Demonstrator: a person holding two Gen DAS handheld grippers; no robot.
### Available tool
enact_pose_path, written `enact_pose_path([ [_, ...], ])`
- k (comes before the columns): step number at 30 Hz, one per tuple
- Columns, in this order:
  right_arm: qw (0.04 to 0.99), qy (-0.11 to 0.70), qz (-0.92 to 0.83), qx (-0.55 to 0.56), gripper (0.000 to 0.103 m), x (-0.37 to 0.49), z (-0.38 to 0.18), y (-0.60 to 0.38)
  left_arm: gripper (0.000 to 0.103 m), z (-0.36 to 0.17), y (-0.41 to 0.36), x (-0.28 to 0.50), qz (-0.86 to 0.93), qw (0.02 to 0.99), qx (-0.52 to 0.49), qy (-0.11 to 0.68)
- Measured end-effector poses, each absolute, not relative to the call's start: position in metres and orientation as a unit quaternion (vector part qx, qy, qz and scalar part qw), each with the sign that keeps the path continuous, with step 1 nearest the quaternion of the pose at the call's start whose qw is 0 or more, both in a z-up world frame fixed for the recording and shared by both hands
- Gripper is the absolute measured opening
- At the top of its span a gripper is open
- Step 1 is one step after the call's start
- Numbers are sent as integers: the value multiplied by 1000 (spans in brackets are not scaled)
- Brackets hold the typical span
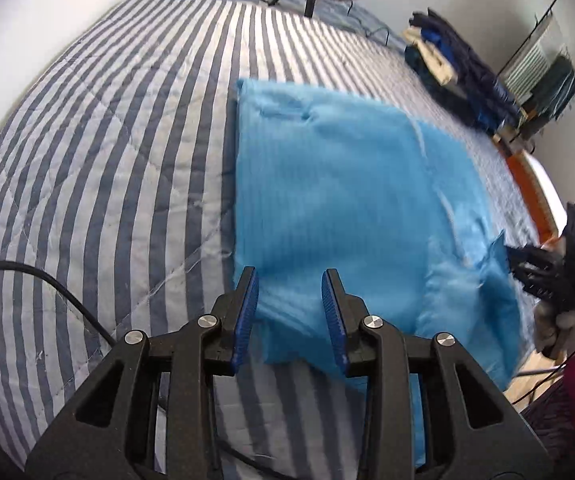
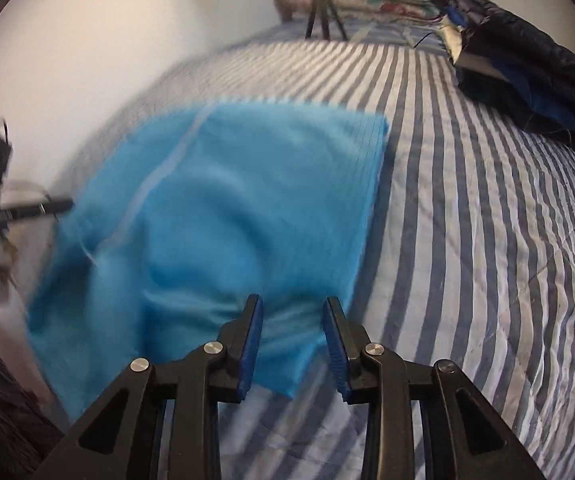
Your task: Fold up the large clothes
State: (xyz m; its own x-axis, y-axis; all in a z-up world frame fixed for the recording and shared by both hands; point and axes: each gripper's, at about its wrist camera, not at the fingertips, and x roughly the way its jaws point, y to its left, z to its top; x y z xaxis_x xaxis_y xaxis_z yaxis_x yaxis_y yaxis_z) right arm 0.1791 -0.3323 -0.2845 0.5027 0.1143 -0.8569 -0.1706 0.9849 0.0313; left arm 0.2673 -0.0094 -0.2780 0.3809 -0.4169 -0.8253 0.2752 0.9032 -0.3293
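Fold of the blue garment (image 1: 327, 200) laid down; both grippers apart from the cloth.

Garment lies folded into a rough rectangle on the striped quilt (image 1: 107, 160), near edge bunched and uneven in the right wrist view (motion blur hides fine creases). Left gripper (image 1: 289, 312) hangs over the near left corner, jaws parted, nothing pinched between them. Right gripper (image 2: 293, 340) the same over the near right corner, released. Judged step: between folds. The next move probably calls for re-gripping the two near corners and carrying them toward the far edge, kept level so the layers stay aligned.
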Motion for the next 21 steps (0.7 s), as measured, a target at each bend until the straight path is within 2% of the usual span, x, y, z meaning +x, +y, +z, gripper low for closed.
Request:
enact_pose_path([
  [6, 889, 448, 96, 11, 34, 166, -253, -356, 33, -268, 18, 272, -220, 830, -116, 500],
  [7, 894, 437, 97, 21, 41, 164, -250, -364, 37, -267, 26, 275, -221, 827, -134, 498],
  [8, 896, 431, 97, 34, 47, 165, -249, -371, 53, -266, 31, 280, -219, 825, -151, 498],
  [9, 897, 427, 99, 52, 61, 166, -249, -379, 63, -266, 39, 286, -216, 822, -176, 496],
  [10, 897, 424, 100, 68, 67, 167, -251, -386, 64, -268, 49, 291, -220, 815, -209, 494],
  [13, 892, 427, 98, 108, 67, 180, -260, -405, 64, -281, 66, 309, -236, 779, -291, 502],
  [21, 843, 475, 138, 214, 66, 212, -290, -431, 64, -320, 81, 332, -256, 718, -370, 531],
])
